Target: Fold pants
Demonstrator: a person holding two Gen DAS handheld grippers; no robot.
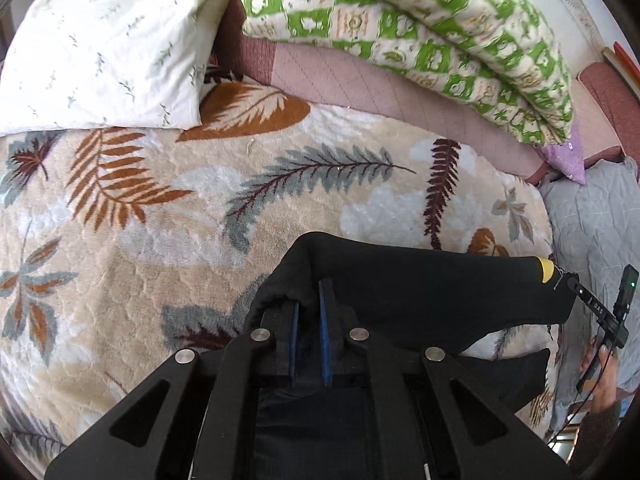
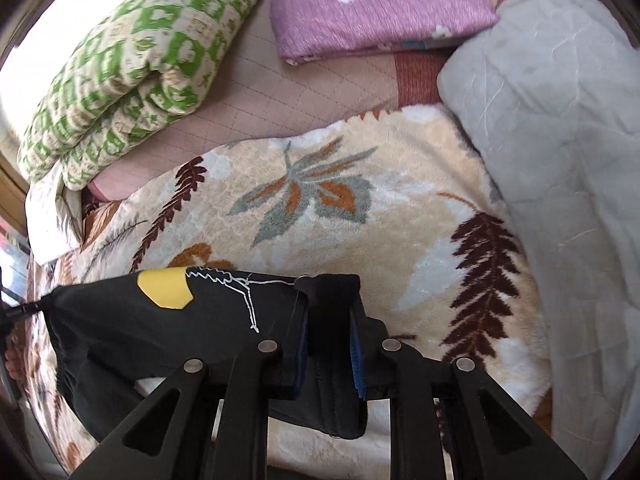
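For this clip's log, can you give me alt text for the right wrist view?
The right gripper is clamped on black pants with a yellow patch, held above a leaf-print blanket. Behind lie a green patterned quilt, a purple folded cover and a grey pillow.

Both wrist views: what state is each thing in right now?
Black pants: lifted, stretched between both grippers.
Left gripper: jaws shut on pants.
Right gripper: jaws shut on pants.
Leaf blanket: spread flat.
Green quilt: folded.
Purple sheet: folded.
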